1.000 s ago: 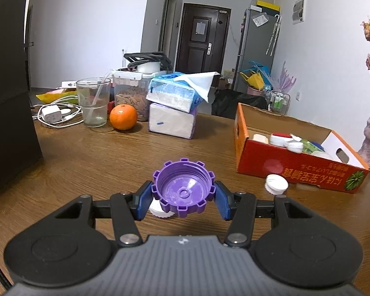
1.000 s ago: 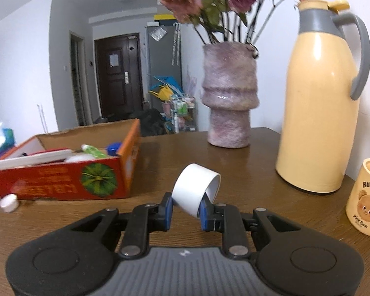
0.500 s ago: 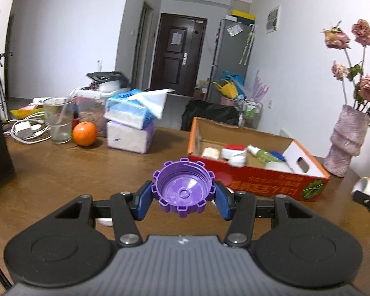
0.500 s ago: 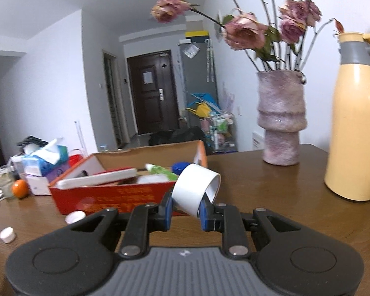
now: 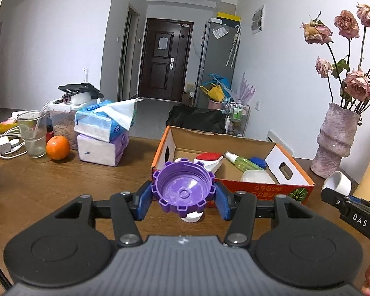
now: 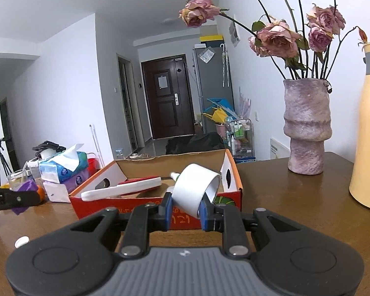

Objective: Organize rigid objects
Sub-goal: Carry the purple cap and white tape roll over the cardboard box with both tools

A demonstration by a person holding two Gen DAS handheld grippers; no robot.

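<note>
My left gripper [image 5: 183,200] is shut on a purple toothed cap [image 5: 183,189], held above the wooden table just in front of the open orange cardboard box [image 5: 259,191]. The box holds a red-and-white brush, a green spray bottle and other small items. A white cap [image 5: 190,217] lies on the table under the purple cap. My right gripper [image 6: 185,208] is shut on a white cylindrical cup [image 6: 196,189], held in front of the same box [image 6: 140,206]. The right gripper shows at the right edge of the left wrist view [image 5: 342,198].
Tissue packs [image 5: 102,135], an orange [image 5: 57,147], a glass [image 5: 33,135] and cables stand at the left. A pink vase with dried roses [image 6: 307,125] and a yellow thermos [image 6: 368,128] stand at the right. A small white cap [image 6: 21,241] lies on the table.
Both grippers have risen and moved closer to the box, each keeping its hold. The left has swung right; the right has swung left, and the box now fills its middle.
</note>
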